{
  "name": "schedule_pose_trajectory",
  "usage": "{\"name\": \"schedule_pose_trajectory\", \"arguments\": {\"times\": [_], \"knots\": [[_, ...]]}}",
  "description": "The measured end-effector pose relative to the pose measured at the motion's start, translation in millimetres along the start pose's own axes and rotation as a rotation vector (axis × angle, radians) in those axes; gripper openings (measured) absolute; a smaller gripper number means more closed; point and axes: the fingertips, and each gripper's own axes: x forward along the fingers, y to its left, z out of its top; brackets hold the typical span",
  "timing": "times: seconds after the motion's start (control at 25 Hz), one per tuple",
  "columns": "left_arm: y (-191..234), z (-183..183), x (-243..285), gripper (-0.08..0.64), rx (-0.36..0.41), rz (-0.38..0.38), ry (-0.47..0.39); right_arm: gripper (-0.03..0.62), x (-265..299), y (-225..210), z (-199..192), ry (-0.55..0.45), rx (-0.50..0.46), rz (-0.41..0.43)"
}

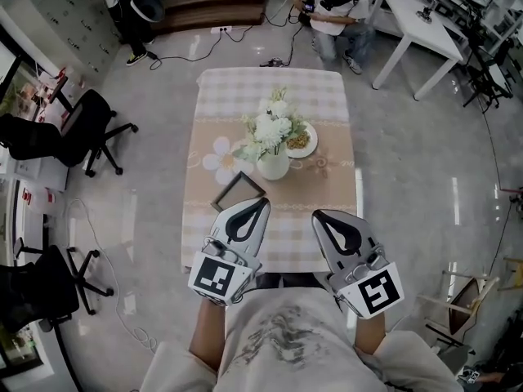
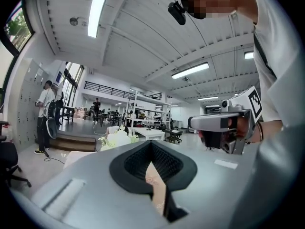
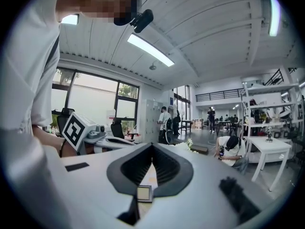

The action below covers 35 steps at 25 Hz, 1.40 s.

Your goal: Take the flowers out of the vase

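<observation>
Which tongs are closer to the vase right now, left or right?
Left. The left tongs sit just short of the vase on the person's side, slightly to its left. The right tongs are farther back and off to its right.

Tablecloth (image 1: pixel 245 88): beige centre band, pale check at upper and lower ends, one white daisy print (image 1: pixel 219 158) left of centre. Flowers (image 1: pixel 270 127): white, green leaves. Vase (image 1: pixel 273 167): plain cream-white. Picture frame (image 1: pixel 238 192), centre: dark. Left gripper (image 1: pixel 263 203), right gripper (image 1: pixel 319 216): light grey shells, black pads, black-and-white square markers. Office chairs (image 1: pixel 73 129), left edge: black.
</observation>
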Motion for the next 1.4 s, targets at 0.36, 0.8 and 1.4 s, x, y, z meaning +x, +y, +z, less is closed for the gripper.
{"name": "schedule_pose_trajectory", "arguments": {"times": [0.36, 0.8, 1.4], "knots": [[19, -17, 31, 0.009, 0.001, 0.039, 0.026, 0.015, 21, -31, -13, 0.018, 0.026, 0.043], [28, -34, 47, 0.013, -0.03, 0.043, 0.053, 0.016, 32, -44, -25, 0.042, 0.038, 0.063], [38, -53, 56, 0.102, -0.06, 0.043, 0.074, 0.015, 39, -49, -31, 0.072, 0.043, 0.059]]}}
